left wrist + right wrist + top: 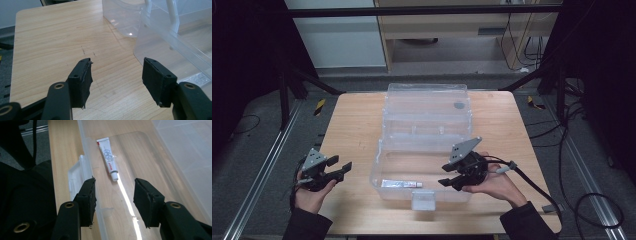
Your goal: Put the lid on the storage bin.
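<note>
- Two hands are coming in from the near edge in the high view, each holding a black two-jaw tool over a pale wooden table (352,130). The left gripper (341,168) is hovering over bare wood with its jaws spread, holding nothing. The right gripper (448,181) is hanging over the near right part of a clear plastic box (379,165), jaws also apart and empty. A small tube (401,184) is lying flat on the box floor by the near wall; the hinged lid (427,107) is lying open on the far side.
- Left gripper view: matte, rubbery pads are standing wide over grained wood, the glossy box wall rising at right.
- Right gripper view: parted pads are pointing at the white, soft-looking tube (108,158), capped end nearest, untouched. Judging from this, the grasp is not yet made.
</note>
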Available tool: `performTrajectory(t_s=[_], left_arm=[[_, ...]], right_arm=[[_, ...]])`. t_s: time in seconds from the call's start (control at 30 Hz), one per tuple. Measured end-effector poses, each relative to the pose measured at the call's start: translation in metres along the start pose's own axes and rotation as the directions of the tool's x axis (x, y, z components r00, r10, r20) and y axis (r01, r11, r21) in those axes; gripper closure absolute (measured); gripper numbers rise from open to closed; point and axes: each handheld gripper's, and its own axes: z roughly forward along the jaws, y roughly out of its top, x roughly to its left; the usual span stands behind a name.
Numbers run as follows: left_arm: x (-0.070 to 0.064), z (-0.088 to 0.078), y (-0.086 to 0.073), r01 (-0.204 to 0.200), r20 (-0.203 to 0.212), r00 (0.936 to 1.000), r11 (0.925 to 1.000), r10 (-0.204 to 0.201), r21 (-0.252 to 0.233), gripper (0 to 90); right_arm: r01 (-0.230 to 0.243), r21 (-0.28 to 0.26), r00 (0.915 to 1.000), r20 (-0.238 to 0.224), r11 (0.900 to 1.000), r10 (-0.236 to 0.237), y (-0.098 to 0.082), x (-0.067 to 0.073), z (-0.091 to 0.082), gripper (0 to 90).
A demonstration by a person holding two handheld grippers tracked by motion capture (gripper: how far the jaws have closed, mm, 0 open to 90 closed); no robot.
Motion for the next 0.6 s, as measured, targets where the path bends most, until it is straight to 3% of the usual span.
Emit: performTrajectory(t_s=[0.4,0.6], left_arm=[[-0.002,-0.003,0.008,-0.026,0.011,0.9996,0.9996,0.027,-0.006,40.7],[-0.004,-0.007,0.016,-0.048,0.018,0.9986,0.9987,0.049,-0.018,40.9]], right_arm=[[0.037,0.08,0.9954,-0.091,0.996,-0.03,-0.001,0.011,0.032,56.8],[0.045,0.117,0.9933,-0.111,0.992,-0.032,-0.002,0.013,0.041,59.8]])
